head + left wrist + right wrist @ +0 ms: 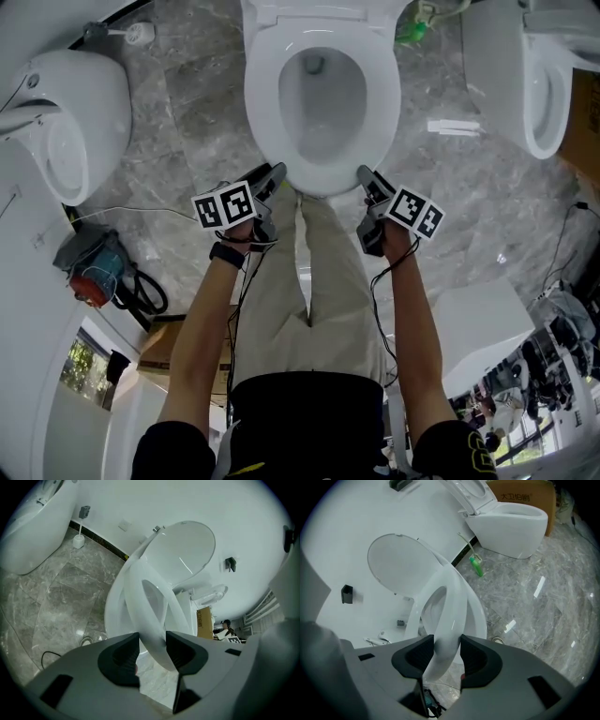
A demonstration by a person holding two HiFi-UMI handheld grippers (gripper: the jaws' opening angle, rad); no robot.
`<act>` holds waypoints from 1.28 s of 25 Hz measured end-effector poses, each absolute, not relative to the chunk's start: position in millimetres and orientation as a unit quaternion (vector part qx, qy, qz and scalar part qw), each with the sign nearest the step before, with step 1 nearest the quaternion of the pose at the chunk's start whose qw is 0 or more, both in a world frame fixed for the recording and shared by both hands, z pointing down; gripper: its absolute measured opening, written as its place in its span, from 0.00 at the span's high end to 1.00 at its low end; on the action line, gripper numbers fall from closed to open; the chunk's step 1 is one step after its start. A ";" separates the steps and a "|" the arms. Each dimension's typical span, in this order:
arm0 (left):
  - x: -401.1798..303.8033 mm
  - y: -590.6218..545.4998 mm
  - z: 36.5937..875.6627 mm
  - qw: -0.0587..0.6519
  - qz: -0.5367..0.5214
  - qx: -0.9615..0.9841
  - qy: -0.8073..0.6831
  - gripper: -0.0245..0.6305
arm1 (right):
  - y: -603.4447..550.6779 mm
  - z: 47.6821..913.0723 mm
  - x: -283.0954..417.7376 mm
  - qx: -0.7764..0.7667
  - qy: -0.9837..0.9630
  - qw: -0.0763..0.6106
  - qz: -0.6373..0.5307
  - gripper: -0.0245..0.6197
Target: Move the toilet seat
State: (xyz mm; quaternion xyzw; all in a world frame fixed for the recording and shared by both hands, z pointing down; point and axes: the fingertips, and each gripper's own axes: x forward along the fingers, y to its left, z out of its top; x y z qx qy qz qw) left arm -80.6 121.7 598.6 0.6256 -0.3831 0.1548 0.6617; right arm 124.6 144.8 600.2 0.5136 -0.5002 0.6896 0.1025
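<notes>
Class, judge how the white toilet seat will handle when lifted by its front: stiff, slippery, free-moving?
Probably stiff: the toilet seat shows an unbent ring though pinched at its front by the left gripper and right gripper. Its glossy surface may slip. It likely pivots at the back, near the lid.

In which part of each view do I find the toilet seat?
Head view: toilet seat at top centre, over the toilet bowl.
Left gripper view: centre, running down between the jaws.
Right gripper view: centre, running down between the jaws.
Shared landmark: the toilet bowl beneath it.
</notes>
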 end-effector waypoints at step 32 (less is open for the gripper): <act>-74.9 65.1 515.8 0.683 -0.032 0.635 -0.359 0.65 | 88.2 508.1 131.1 0.507 -0.512 -0.092 0.687 0.68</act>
